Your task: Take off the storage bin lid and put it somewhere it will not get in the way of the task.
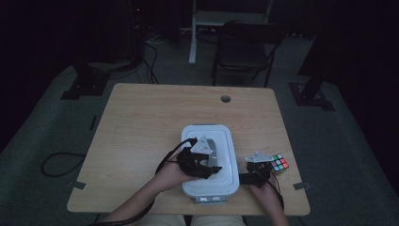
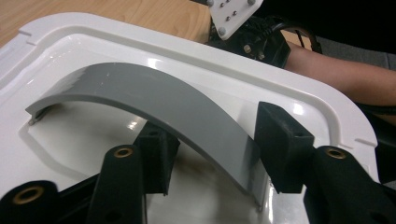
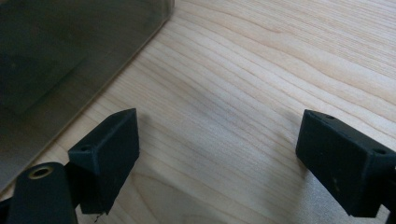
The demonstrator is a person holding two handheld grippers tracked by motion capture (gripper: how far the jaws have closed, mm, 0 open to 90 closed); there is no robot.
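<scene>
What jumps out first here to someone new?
The white box near the front edge of the table, with the left gripper astride its grey arched handle, one jaw on each side. Next, the colourful puzzle cube to the right of the box, just past the right gripper, whose jaws stand wide open over bare wood.

No readable text, label, brand, number or sign anywhere.

Box (image 1: 208, 162) on table (image 1: 141, 141); cube (image 1: 279, 163) seemingly just right.
</scene>
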